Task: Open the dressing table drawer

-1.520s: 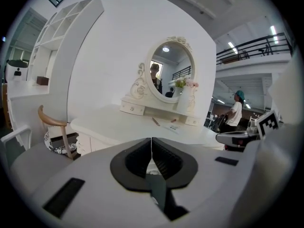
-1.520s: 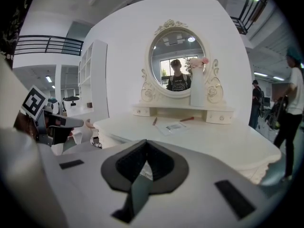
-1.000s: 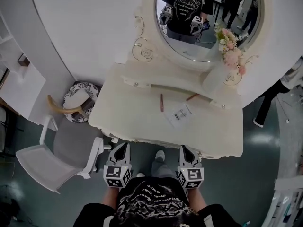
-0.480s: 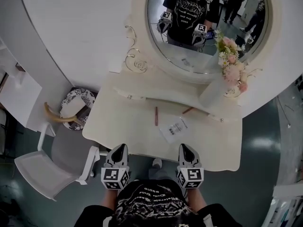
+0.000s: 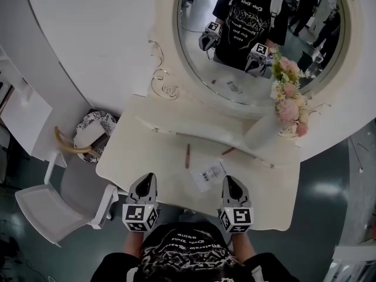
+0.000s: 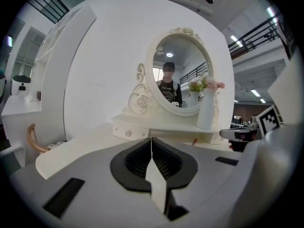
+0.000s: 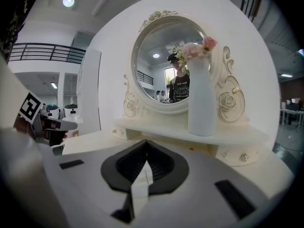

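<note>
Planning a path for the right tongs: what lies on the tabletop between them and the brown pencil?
A printed paper sheet lies flat on the dressing table between the right tongs and the brown pencil, as the head view shows.

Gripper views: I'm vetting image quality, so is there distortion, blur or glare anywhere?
Left gripper view: fisheye bulge, black corners, the shut left gripper slightly soft up close. Right gripper view: same bulge, right gripper blurred, vase sharper. Head view: even light, the mirror reflects clearly, edges curve.
</note>
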Demonstrator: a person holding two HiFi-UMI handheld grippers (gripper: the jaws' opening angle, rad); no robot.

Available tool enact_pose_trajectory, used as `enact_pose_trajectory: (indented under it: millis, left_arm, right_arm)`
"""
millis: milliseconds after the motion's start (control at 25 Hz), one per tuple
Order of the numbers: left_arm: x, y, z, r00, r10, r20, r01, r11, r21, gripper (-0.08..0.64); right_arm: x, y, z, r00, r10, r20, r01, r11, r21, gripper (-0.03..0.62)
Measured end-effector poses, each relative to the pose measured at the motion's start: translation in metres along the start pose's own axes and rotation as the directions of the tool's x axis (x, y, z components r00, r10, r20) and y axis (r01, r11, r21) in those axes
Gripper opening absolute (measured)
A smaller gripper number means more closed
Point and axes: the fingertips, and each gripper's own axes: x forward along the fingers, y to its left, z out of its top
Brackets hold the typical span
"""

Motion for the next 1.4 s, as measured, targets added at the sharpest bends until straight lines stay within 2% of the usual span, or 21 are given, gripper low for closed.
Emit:
enact_pose_trajectory:
  millis: [320,560,1080,1400]
  left_arm:
    - [0.026,-0.012,0.005,0.999,0.035,0.005,-0.035,0.999,-0.013,0.02]
    - [0.036,-0.009,0.01,0.999,0.052,0.0,-0.052,0.999,-0.004,0.019]
    - [0.062,0.019,0.031,1.0,0.016,-0.013,-0.016,0.999,0.045,0.02]
    - [0.089,0.039,0.034,0.999,-0.011,-0.031,0.012,0.999,0.05,0.02]
  right_arm:
    - [0.02,-0.027,0.013,0.999,0.032,0.028,-0.033,0.999,0.013,0.011]
    - [0.026,-0.03,0.016,0.999,0.043,0.033,-0.044,0.999,0.031,0.011]
    - [0.047,-0.003,0.02,1.0,0.025,0.018,-0.026,0.997,0.069,0.011]
    - [0.057,0.004,0.025,1.0,-0.009,0.007,0.008,0.999,0.048,0.011]
